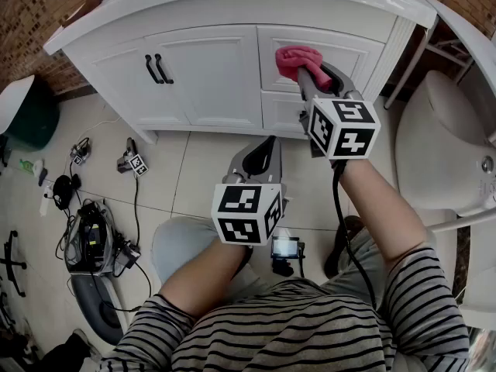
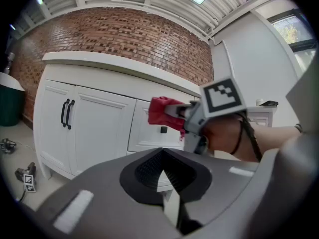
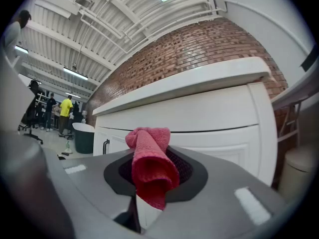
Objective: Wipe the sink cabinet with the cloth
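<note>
Between the clenched jaws of the right gripper (image 3: 149,185) (image 1: 304,74) sits a rolled pink-red cloth (image 3: 149,166) (image 1: 297,58), its long axis running along the jaws and its bunched free end pointing ahead at the white sink cabinet (image 1: 205,84) (image 3: 199,116). From the head view the cloth meets the left part of the upper drawer front (image 1: 345,51), above a smaller drawer; the left gripper view shows the cloth (image 2: 162,112) level with that drawer, just above its dark knob (image 2: 163,129), though whether it presses the panel cannot be told. Lower and nearer the person, the left gripper (image 1: 268,144) (image 2: 163,169) is held well short of the cabinet, jaws closed tip to tip with nothing between them. Both cabinet doors, with their paired black handles (image 1: 155,69), and both drawers are shut, so nothing inside shows. To the cabinet's left stands a dark green bin (image 1: 35,115) (image 2: 9,106), its inside out of sight. Cables and gear (image 1: 89,239) lie on the tiled floor at the person's left.
</note>
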A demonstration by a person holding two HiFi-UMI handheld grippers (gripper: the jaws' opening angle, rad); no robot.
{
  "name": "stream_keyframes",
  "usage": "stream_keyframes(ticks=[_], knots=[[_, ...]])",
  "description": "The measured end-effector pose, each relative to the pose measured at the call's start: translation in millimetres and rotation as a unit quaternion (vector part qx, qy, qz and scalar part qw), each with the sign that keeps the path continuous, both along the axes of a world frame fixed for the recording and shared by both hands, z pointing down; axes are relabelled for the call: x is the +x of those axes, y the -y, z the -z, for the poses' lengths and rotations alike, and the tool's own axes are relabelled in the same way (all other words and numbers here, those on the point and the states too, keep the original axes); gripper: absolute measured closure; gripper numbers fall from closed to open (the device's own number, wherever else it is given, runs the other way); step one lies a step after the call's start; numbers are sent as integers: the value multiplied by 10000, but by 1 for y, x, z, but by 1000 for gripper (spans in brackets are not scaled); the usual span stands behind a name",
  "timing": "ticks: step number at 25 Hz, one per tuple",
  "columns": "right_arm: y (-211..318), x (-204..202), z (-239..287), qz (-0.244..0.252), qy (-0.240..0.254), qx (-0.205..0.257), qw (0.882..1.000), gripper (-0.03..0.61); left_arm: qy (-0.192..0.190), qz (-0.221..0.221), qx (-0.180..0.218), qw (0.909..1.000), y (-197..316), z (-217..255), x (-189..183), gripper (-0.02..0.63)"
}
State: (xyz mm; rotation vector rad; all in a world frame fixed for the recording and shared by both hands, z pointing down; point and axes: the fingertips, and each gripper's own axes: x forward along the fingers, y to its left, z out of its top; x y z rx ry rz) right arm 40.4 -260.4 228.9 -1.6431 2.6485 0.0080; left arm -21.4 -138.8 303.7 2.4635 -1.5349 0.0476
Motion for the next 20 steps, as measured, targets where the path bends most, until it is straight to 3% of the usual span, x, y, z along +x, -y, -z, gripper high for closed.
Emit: stream_keyframes(ticks=[4, 8, 13, 20], knots=[[37, -59, 2, 381, -164, -65, 9991, 486, -28, 140, -140, 9998, 7, -7, -13, 614], [64, -52, -5, 60, 107, -367, 9993, 486, -249, 207, -366, 9988, 13, -13, -21, 614], [68, 23, -8, -420, 180, -353, 9983, 479, -327, 22, -378, 9987, 10, -11, -13, 614], [49, 177, -3, -1762, 391, -221, 9833, 479, -353, -85, -479, 9982, 7, -15, -4, 614]])
